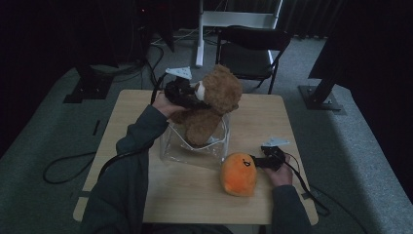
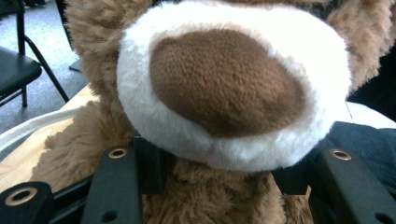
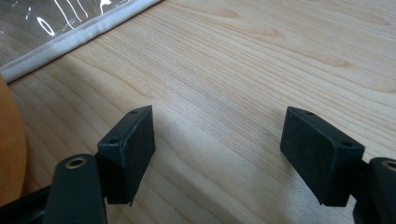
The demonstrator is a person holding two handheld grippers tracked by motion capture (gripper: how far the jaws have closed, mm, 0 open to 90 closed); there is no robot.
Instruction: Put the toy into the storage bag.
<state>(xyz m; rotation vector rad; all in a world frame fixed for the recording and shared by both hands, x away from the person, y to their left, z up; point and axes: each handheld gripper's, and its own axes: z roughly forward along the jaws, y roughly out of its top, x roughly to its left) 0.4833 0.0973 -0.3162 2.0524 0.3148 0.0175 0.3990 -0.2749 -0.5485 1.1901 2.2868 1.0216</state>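
Observation:
A brown teddy bear hangs upright, its legs down inside a clear plastic bag with a white rim, in the middle of the wooden table. My left gripper is shut on the bear from the left, at its face. In the left gripper view the white muzzle and brown nose bulge over the gripper, whose pads press into the fur below. An orange round plush lies at the front right. My right gripper rests open just right of it, over bare wood.
A black folding chair and a white stand are behind the table's far edge. Cables trail on the grey carpet at the left. In the right gripper view the bag's white edge runs across the upper left and the orange plush touches the left border.

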